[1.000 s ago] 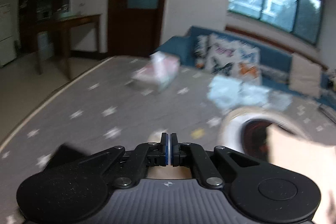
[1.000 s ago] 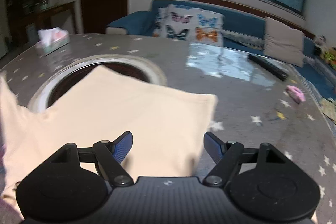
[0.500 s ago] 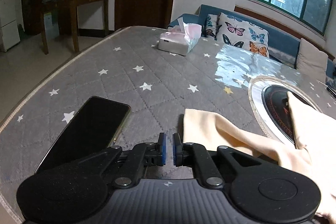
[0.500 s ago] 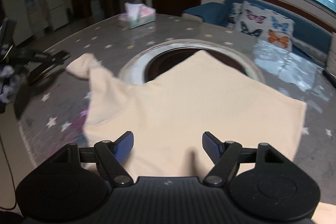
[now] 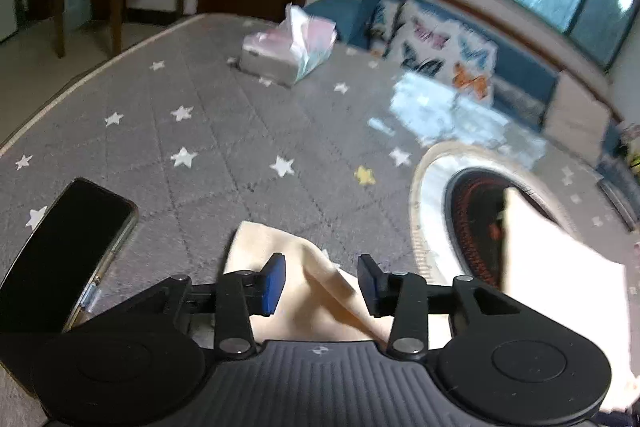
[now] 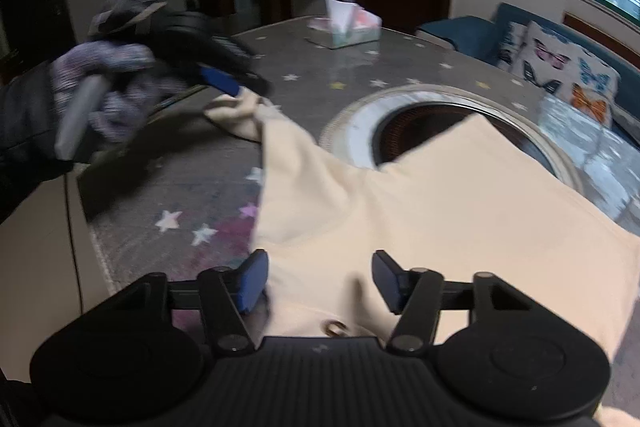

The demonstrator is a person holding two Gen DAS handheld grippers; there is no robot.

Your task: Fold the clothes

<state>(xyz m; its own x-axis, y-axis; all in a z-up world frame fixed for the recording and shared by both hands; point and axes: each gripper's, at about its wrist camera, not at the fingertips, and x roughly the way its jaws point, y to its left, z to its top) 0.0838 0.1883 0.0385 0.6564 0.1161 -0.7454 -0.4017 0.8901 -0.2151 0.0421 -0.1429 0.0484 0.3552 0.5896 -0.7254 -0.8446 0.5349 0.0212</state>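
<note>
We have the phone (image 5: 64, 251) far left on the table (image 5: 192, 147), clear of the work. Just right of it, our left gripper (image 5: 320, 281) sits over the sleeve (image 5: 280, 247); its jaws are opening, about halfway, with sleeve cloth lying between the pads but not pinched. So the left has nothing in its grip. From the right wrist view, the sleeve runs out leftward from the shirt (image 6: 440, 195) toward that gripper, bunched at the tip, not flat.

Tissue box (image 5: 288, 51) sits far back, well apart. The round inset (image 5: 472, 211) in the table is right of centre, and the shirt body lies partly over it.

Our right gripper (image 6: 320, 281) is over the near edge of the shirt, jaws closing, roughly half open, cloth between them; we can't see the pads pressing on it yet, so no grip.

Progress: early. The shirt is spread on the table, mostly flat, and no finished fold is visible. Left to do, as we judge it: fold the sleeve in, then the other side, then fold the body over.
</note>
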